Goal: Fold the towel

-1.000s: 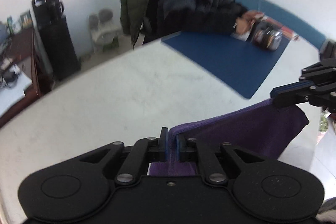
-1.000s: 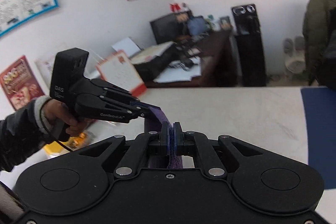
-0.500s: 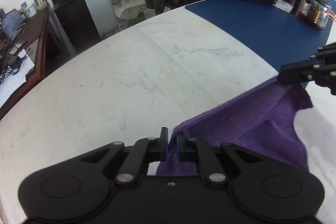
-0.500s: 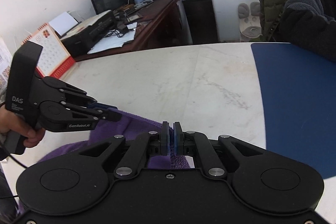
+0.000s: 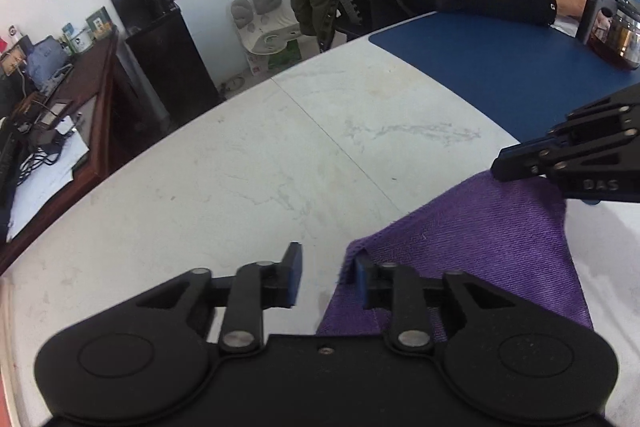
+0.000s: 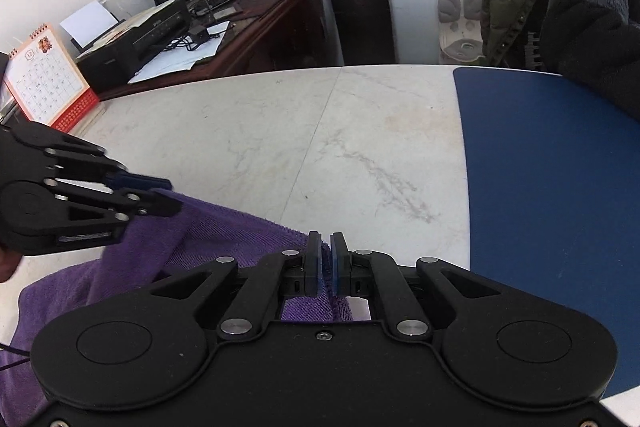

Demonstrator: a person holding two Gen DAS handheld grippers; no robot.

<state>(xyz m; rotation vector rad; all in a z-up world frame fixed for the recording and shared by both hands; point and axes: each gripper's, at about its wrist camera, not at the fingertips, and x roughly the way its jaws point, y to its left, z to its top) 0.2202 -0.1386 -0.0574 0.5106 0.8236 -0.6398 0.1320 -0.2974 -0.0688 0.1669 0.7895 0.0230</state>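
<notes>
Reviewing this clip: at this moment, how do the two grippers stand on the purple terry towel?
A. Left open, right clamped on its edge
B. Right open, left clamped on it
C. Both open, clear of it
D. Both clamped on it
A: the left gripper shows a wide gap between its pads beside the purple terry towel, while the right gripper pinches the towel's edge.

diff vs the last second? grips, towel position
The left gripper has opened and let go of its corner of the purple towel; the corner now rests against one pad. Both grippers came down, and the towel, hanging before, now lies on the white table. The right gripper stays shut on its corner.
</notes>
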